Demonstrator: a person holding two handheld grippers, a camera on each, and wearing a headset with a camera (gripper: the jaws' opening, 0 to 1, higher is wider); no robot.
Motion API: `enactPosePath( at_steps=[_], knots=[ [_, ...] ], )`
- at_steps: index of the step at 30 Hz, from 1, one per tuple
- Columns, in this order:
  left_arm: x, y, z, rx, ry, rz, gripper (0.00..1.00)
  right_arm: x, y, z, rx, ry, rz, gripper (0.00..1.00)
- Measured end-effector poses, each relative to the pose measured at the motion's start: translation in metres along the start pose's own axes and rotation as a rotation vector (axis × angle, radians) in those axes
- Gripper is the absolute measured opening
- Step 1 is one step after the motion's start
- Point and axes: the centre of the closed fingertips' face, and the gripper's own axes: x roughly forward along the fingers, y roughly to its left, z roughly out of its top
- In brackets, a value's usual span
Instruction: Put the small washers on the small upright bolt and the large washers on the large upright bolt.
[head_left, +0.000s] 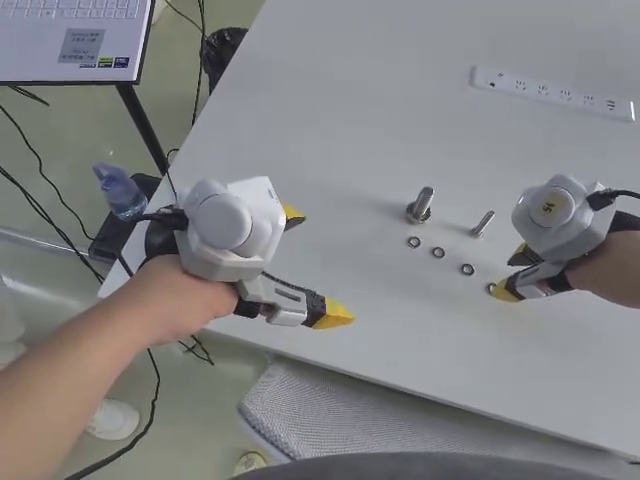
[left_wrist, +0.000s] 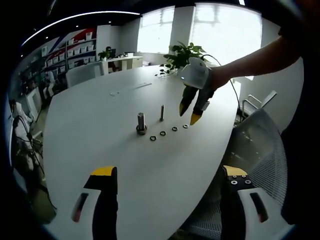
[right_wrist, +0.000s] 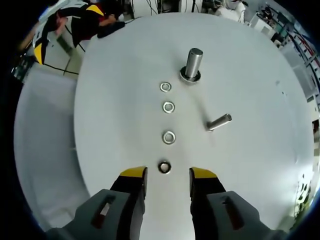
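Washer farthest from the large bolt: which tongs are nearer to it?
Right. The right tongs have the washer between their open jaw tips; the left tongs are far off to its left.

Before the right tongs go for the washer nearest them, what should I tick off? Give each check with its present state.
1. Right tongs open: ok.
2. Nearest washer flat on the table, in line with the gap between their tips: ok.
3. Whether that washer is small or large: cannot tell.
4. Large bolt and small bolt upright: ok.
5. Left tongs open, well away from the other three washers: ok.
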Motion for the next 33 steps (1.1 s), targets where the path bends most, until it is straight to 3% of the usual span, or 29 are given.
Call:
enactPosePath(
  at_steps=[12, 17, 33],
  knots=[
    [0.0, -0.003, 0.0, -0.003, -0.001, -0.004, 0.83, 0.01, 0.001, -0.004, 0.013, -0.006, -0.017, 0.33],
    [-0.001, -0.002, -0.003, -0.004, 0.003, -0.003, 0.83, 0.018, 0.002, -0.006, 0.001, 0.014, -0.027, 0.32],
    [-0.001, -0.004, -0.008, -0.016, 0.0, -0.008, 0.82, 0.018, 0.003, -0.003, 0.039, -0.011, -0.026, 0.26]
  ],
)
